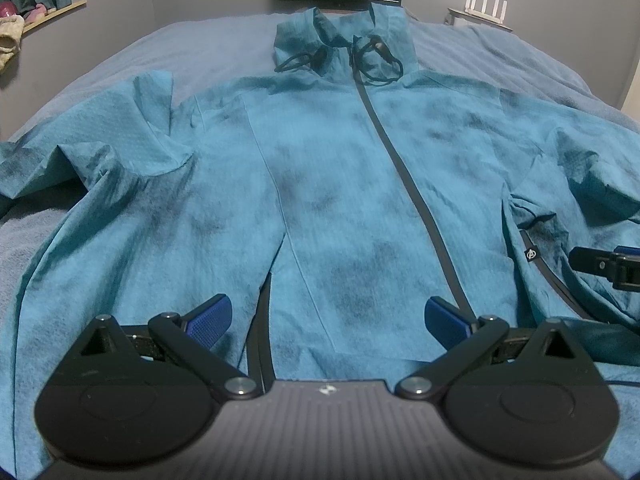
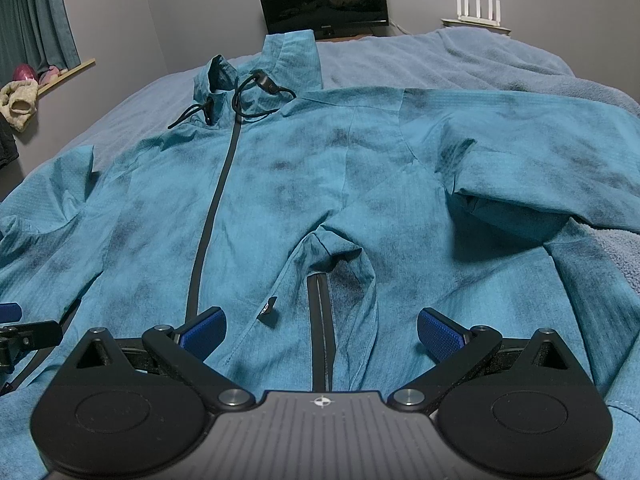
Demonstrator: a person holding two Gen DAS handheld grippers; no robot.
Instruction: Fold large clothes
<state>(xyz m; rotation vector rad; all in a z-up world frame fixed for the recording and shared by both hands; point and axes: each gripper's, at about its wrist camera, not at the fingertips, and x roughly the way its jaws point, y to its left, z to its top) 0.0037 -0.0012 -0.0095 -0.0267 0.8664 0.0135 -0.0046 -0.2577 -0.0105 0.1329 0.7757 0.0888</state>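
Observation:
A teal zip jacket lies front up on a blue bed, collar far from me, black zipper down its middle, sleeves spread to both sides. My left gripper is open and empty just above the jacket's lower hem, left of the zipper. My right gripper is open and empty above the hem on the jacket's right half, over an open pocket slit. The right gripper also shows at the right edge of the left wrist view; the left one shows at the left edge of the right wrist view.
The blue bedspread extends around the jacket. A dark monitor stands against the far wall. A white router sits at the back right. A window sill with curtain and small items is at the left.

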